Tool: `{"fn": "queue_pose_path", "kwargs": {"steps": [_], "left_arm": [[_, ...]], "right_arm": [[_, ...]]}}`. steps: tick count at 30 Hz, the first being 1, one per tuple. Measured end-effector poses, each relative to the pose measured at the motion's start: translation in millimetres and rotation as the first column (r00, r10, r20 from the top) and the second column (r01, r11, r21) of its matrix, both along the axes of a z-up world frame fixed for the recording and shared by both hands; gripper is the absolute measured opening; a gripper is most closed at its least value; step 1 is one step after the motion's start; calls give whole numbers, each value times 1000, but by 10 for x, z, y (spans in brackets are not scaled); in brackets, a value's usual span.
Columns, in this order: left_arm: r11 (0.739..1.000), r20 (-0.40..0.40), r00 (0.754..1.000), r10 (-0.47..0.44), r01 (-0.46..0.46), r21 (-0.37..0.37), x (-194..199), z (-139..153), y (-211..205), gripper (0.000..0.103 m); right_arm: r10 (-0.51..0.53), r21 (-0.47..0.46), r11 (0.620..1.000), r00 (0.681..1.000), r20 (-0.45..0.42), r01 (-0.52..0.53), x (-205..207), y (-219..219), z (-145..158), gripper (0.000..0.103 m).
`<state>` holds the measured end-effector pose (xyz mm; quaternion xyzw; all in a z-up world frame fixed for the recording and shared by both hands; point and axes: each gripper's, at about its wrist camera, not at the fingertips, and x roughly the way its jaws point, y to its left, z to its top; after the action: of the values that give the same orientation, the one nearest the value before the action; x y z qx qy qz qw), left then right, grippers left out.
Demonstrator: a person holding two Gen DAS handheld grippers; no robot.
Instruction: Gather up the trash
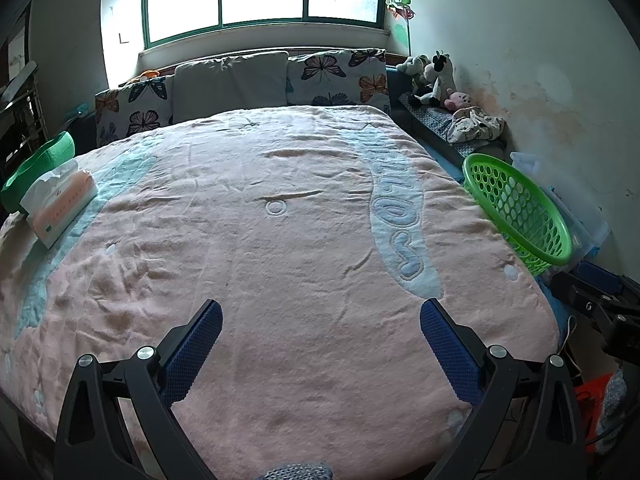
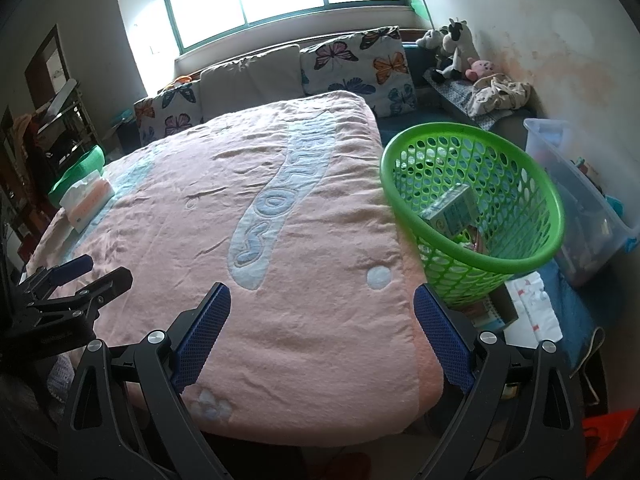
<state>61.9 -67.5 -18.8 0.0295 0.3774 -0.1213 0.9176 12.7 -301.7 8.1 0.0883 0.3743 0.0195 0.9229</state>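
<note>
Fingers of both grippers are standing spread wide and empty, the left gripper (image 1: 320, 344) and right gripper (image 2: 322, 330) hovering over the foot of a pink blanket (image 1: 280, 220). No loose trash is showing on it. A green basket (image 2: 472, 216) is sitting tilted at the bed's right edge, already holding a small carton (image 2: 450, 210). A tissue pack (image 1: 60, 208) is lying far left. Scanning the bed before reaching seems wise.

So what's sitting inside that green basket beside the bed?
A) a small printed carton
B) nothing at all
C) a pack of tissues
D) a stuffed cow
A: in the right wrist view a small printed carton lies inside the green basket, above some other bits.
</note>
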Motion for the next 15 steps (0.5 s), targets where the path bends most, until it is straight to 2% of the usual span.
{"fn": "queue_pose_path", "kwargs": {"steps": [15], "left_arm": [[1000, -10, 1000, 12, -12, -1, 19, -34, 32, 96]], "right_arm": [[5, 2, 1000, 1000, -6, -5, 30, 20, -20, 92]]}}
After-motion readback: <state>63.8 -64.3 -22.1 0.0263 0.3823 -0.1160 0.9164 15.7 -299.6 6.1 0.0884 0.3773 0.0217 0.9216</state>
